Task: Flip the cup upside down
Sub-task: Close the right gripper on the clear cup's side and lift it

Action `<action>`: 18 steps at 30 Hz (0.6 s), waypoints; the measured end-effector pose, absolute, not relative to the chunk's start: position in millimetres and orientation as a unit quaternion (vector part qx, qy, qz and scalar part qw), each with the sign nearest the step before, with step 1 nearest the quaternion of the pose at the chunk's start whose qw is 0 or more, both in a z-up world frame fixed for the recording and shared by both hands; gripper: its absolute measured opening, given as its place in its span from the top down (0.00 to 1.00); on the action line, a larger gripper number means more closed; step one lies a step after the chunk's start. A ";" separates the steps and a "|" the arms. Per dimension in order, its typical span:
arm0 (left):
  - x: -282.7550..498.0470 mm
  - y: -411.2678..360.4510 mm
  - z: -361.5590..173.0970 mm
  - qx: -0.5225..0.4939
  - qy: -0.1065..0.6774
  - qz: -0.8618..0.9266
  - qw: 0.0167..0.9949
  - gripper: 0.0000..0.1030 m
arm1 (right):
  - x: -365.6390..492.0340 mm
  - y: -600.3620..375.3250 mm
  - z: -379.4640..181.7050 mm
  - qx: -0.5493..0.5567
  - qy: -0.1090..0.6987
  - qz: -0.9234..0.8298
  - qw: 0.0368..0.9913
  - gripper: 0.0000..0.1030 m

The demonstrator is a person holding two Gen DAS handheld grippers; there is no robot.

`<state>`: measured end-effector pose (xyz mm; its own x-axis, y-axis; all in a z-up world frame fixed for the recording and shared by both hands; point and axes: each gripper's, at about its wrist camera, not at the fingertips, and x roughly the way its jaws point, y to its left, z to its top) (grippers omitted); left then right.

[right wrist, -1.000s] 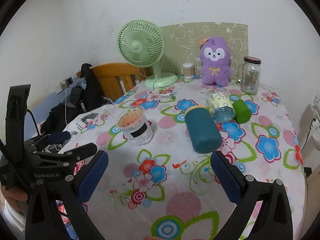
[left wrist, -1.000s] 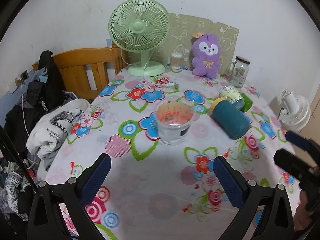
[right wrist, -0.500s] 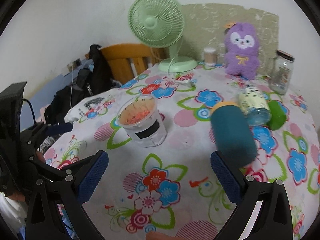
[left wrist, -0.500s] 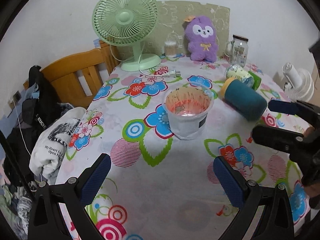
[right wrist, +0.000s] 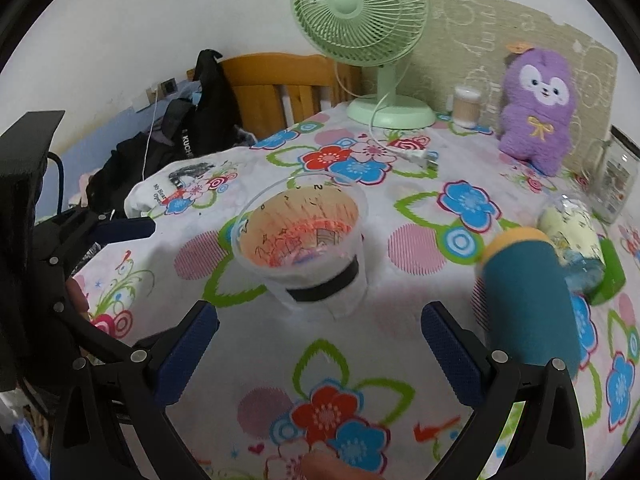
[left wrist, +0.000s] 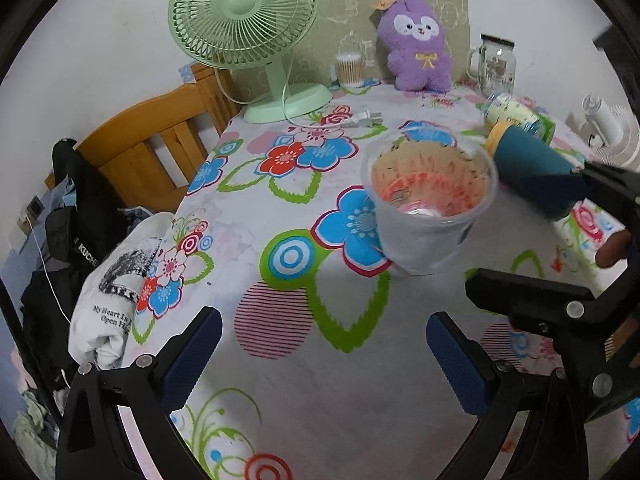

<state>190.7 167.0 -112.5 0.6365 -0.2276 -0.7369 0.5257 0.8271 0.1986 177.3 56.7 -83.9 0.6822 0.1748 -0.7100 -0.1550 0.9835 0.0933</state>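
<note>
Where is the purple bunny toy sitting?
The purple bunny toy sits upright at the far edge of the table, against the patterned board, between the cotton swab jar and the glass mug.

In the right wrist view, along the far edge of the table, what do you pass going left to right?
Green fan → jar of cotton swabs → purple plush toy → glass jar.

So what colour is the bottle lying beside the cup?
Dark teal, with a yellow-orange end; the bottle shows best in the right wrist view.
</note>
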 end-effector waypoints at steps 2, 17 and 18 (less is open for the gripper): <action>195.7 165.7 -116.8 0.214 0.370 -0.211 0.879 0.00 | 184.6 59.0 -86.6 0.011 0.391 0.092 0.916 0.00; 228.3 176.8 -129.2 0.218 0.389 -0.197 0.873 0.00 | 222.3 69.1 -104.3 0.014 0.396 0.102 0.912 0.13; 229.6 176.9 -129.3 0.217 0.391 -0.196 0.873 0.00 | 224.4 69.8 -104.6 0.015 0.398 0.104 0.911 0.16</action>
